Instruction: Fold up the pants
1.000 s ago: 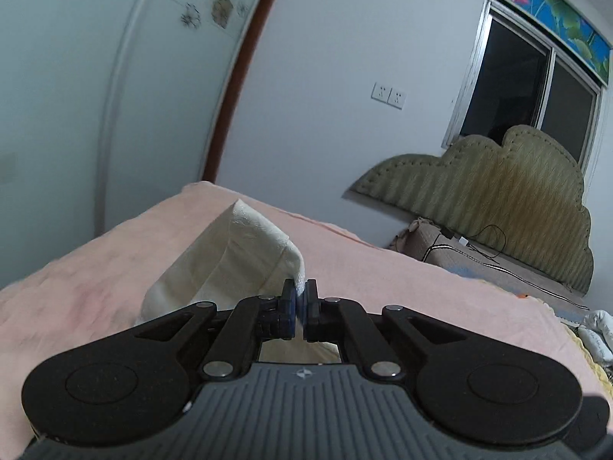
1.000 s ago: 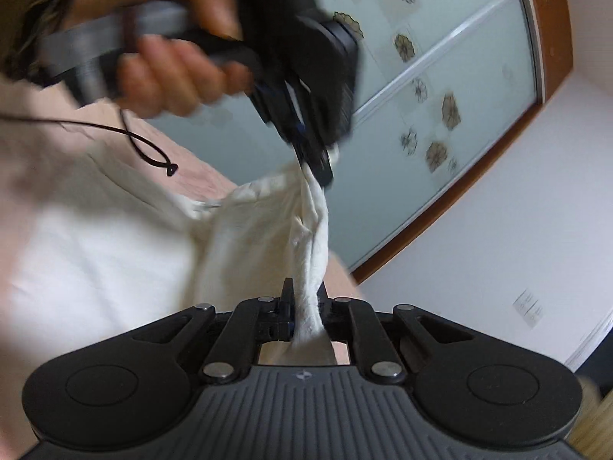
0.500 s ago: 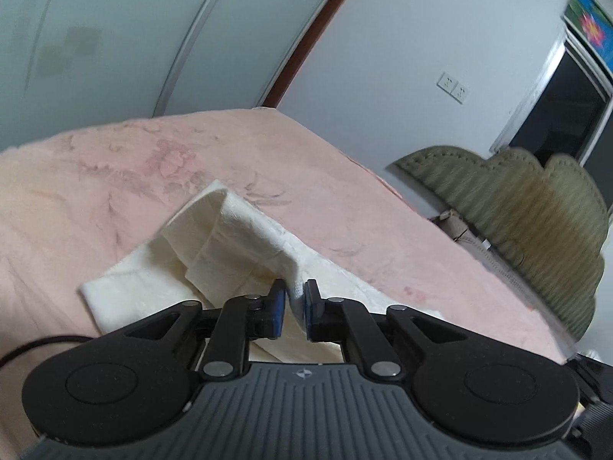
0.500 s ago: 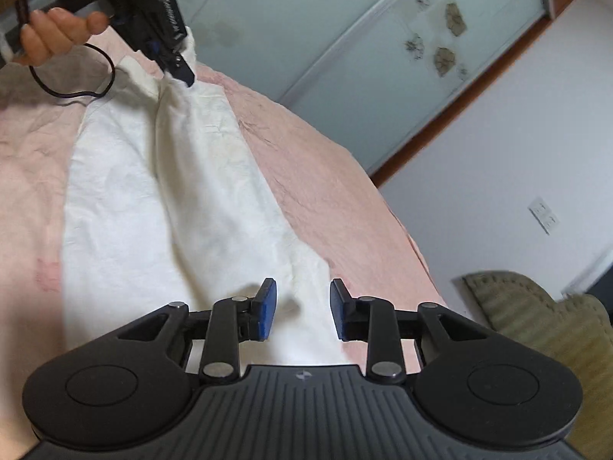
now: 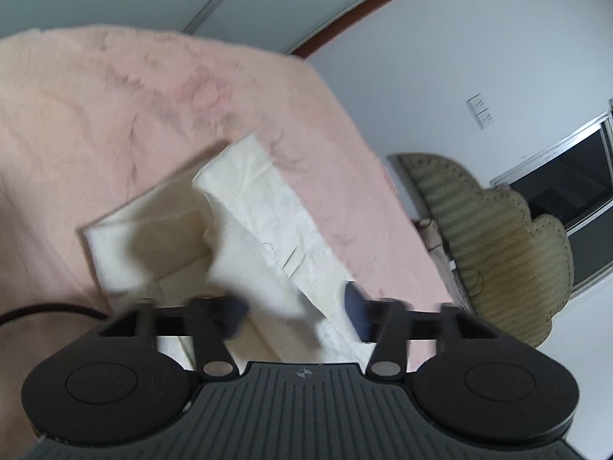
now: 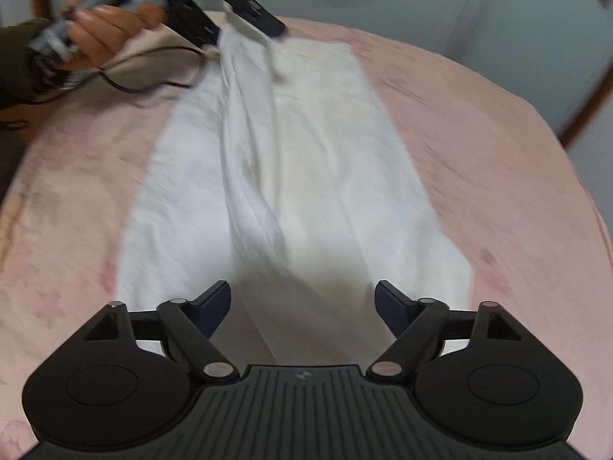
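While both jaws gape, pants (image 6: pixel 291 161) cover bed (image 6: pixel 498 145).

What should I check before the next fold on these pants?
1. Left gripper released: ok, its jaws stand wide apart over the pants.
2. Right gripper released: ok, jaws open with cloth below and nothing pinched.
3. Pants lying flat on the pink bedspread: not ok, a raised ridge of cloth runs lengthwise down the middle.
4. Leg edges aligned: cannot tell, both views are motion-blurred.
5. Black cable clear of the fabric: not ok, it trails against the pants' edge at the far end.
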{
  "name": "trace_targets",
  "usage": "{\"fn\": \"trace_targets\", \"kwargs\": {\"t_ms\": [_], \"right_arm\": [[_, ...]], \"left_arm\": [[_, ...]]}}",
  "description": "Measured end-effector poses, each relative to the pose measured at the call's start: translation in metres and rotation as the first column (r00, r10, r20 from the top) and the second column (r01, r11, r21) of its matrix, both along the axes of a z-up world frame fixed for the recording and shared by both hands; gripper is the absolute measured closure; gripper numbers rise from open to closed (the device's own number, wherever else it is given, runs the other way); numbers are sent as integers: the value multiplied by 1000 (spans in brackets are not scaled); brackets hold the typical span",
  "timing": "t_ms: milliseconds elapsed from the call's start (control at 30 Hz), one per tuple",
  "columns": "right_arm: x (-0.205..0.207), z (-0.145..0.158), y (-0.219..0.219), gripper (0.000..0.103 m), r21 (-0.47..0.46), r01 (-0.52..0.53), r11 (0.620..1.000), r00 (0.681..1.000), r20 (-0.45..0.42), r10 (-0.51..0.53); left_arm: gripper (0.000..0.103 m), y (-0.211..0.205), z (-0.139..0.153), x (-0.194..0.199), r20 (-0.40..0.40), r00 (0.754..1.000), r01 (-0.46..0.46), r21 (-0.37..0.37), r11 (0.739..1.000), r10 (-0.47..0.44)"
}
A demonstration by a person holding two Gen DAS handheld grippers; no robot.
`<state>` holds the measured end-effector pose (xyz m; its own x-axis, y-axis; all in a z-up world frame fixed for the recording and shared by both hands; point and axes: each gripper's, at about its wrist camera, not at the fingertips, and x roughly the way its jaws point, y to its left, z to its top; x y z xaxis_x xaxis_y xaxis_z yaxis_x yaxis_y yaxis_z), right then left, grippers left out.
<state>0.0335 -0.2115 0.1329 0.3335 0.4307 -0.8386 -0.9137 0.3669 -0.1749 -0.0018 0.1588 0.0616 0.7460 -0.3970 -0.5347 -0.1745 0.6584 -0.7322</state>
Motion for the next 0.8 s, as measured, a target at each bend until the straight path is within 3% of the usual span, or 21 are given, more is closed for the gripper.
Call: {"fn": "trace_targets", "kwargs": {"t_ms": [33,67,100,233,333,433,567,667,800], "right_arm": [[1,-1,6,28,-17,-2,1000,1000,-24,2],[0,-3,11,58,-46,11,999,999,-40,-13],[-1,-6,14,70,-69,27,997,999,-40,-30],[-29,-11,8,90,-72,90,993,996,18,-89],[-71,-9,7,92,-44,115,992,991,78,-111],[-112,-8,19,92,10,116,993,988,103,-117],[-134,-37,32,93,-14,194,981,957,223,-186],[-138,-40,25,93,73,281,957,927,238,-290],[-158,-45,22,92,61,314,948,902,292,-318]], "left_arm": [[80,-1,1,0,-1,1000,-4,27,1000,4],[90,-2,2,-2,10,1000,0,61,998,0],[91,-3,3,-4,26,1000,13,82,997,-15],[91,-1,6,-7,69,996,47,142,989,-57],[92,-2,16,-13,149,984,58,242,969,-97],[92,-10,19,-15,164,976,64,419,906,-144],[90,-9,-8,-5,32,991,102,463,880,-132],[84,-9,-11,-13,41,991,89,495,864,-126],[84,-8,-7,-22,48,992,81,497,864,-121]]}}
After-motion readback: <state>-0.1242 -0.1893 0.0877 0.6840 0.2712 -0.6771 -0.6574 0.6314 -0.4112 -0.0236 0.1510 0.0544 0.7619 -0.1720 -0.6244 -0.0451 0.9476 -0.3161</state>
